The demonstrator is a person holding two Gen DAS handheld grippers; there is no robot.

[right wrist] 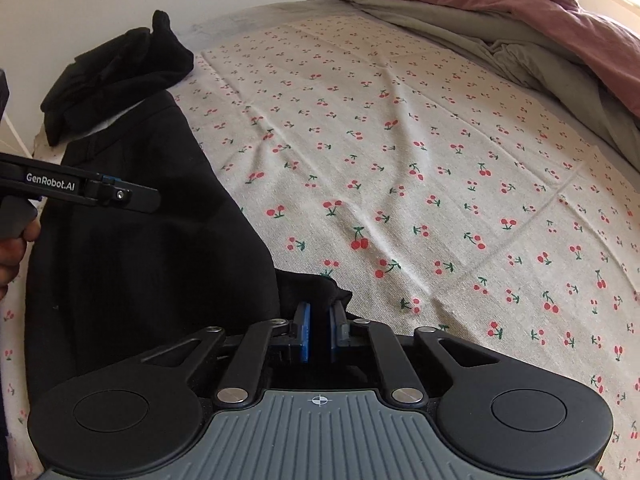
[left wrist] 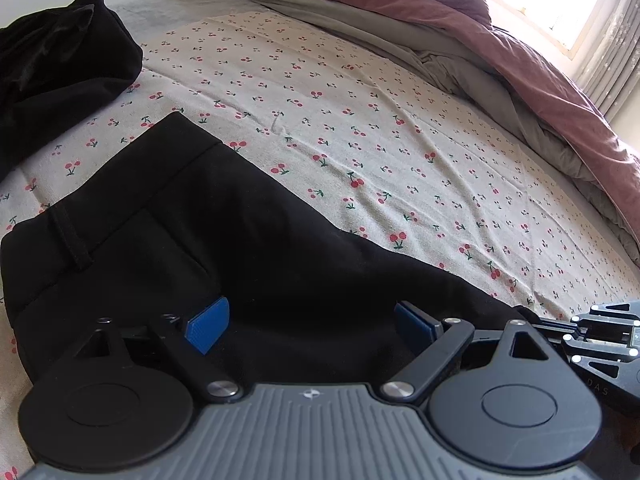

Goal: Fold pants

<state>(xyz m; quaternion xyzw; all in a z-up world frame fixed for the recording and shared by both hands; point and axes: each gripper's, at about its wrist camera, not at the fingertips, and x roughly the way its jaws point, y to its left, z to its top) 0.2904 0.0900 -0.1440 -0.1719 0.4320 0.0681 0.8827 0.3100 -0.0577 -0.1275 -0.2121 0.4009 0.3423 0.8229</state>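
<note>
pants (left wrist: 240, 240): black | sheet (left wrist: 400, 128): cream, red cherries | duvet (left wrist: 520, 60): dusty pink, perhaps grey-lined | pads (left wrist: 208, 326): blue

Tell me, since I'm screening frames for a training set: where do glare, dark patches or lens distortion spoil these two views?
Left wrist view: the window is blown out white; the black pants show almost no fabric detail; the cherry-print sheet bulges from the fisheye. Right wrist view: glare only at the top right corner; pants again near featureless; dark corner vignetting.
</note>
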